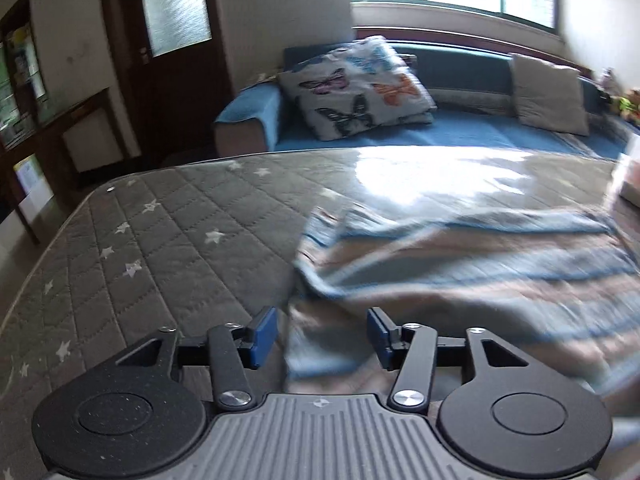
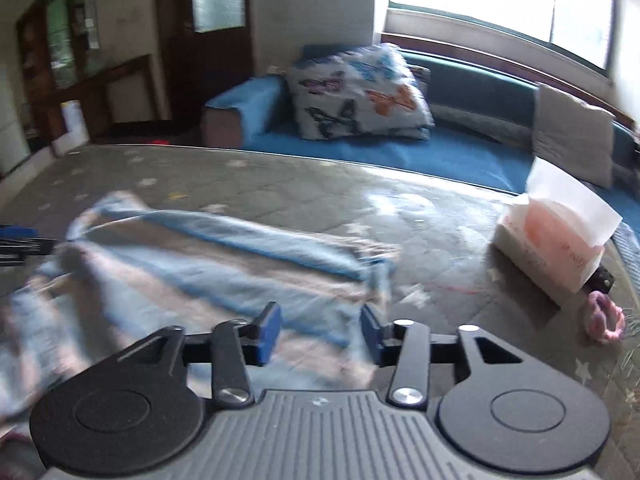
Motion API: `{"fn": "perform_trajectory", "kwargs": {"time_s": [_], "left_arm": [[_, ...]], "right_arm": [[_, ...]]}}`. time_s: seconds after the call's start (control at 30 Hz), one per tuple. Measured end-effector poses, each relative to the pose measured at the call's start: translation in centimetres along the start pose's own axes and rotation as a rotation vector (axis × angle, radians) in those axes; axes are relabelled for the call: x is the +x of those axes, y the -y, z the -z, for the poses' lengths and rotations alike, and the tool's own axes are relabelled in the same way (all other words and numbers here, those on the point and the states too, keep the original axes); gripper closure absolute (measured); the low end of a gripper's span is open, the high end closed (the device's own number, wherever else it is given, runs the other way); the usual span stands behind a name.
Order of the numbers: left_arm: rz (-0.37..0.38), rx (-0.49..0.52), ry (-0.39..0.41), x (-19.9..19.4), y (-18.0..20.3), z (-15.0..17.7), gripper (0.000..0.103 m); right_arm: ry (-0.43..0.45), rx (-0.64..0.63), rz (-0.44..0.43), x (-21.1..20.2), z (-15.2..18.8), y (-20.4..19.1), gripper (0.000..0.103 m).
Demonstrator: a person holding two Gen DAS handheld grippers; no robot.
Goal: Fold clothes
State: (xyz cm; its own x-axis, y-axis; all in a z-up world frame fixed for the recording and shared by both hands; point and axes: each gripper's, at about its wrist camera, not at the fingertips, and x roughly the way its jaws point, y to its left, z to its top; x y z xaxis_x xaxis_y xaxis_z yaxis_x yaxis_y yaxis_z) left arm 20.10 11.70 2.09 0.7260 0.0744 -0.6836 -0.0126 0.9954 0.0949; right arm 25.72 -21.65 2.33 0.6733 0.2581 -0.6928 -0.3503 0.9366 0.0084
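Observation:
A striped garment (image 1: 460,264) in blue, white and tan lies spread and blurred on the grey quilted table top (image 1: 160,240). My left gripper (image 1: 322,336) stands open above the garment's near left edge, with cloth seen below the gap and nothing pressed between the blue pads (image 1: 266,334). In the right wrist view the same garment (image 2: 208,264) lies to the left and centre. My right gripper (image 2: 320,334) stands open above its near right edge, its pads (image 2: 270,332) clear of the cloth. The left gripper's tip shows at the left border (image 2: 16,242).
A tissue box (image 2: 552,240) stands on the table at the right, with a pink hair tie (image 2: 604,320) beside it. Behind the table is a blue sofa (image 1: 460,132) with a butterfly pillow (image 1: 356,84) and a grey cushion (image 1: 548,92). A dark door (image 1: 172,40) and shelves stand at the left.

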Motion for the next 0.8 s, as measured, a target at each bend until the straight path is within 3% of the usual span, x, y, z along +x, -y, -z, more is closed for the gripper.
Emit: {"fn": "perform_trajectory", "kwargs": {"time_s": [0.07,0.2,0.3,0.43,0.57,0.7,0.8], "left_arm": [[0.037,0.027,0.01,-1.8,1.0,1.2,0.045],[0.112,0.066,0.024,-4.7,2.8,3.6,0.042],[0.156,0.106,0.025,-6.0,4.4,5.2,0.042],[0.175,0.171,0.025,-6.6,6.5,7.0,0.042],[0.17,0.197,0.005,-5.8,7.6,7.9,0.043],[0.177,0.227,0.001,-5.6,8.2,8.7,0.043],[0.174,0.194,-0.023,-5.0,8.0,8.8,0.056]], "right_arm": [[0.017,-0.052,-0.046,-2.5,0.9,-1.7,0.051],[0.035,-0.169,-0.116,-6.5,3.1,-5.5,0.035],[0.029,-0.264,-0.13,-7.7,5.0,-8.1,0.035],[0.035,-0.389,-0.066,-7.4,7.6,-10.6,0.037],[0.038,-0.423,0.0,-6.8,9.1,-11.1,0.054],[0.044,-0.39,-0.017,-7.3,9.5,-10.6,0.053],[0.05,-0.406,-0.016,-7.8,10.0,-10.8,0.053]]}}
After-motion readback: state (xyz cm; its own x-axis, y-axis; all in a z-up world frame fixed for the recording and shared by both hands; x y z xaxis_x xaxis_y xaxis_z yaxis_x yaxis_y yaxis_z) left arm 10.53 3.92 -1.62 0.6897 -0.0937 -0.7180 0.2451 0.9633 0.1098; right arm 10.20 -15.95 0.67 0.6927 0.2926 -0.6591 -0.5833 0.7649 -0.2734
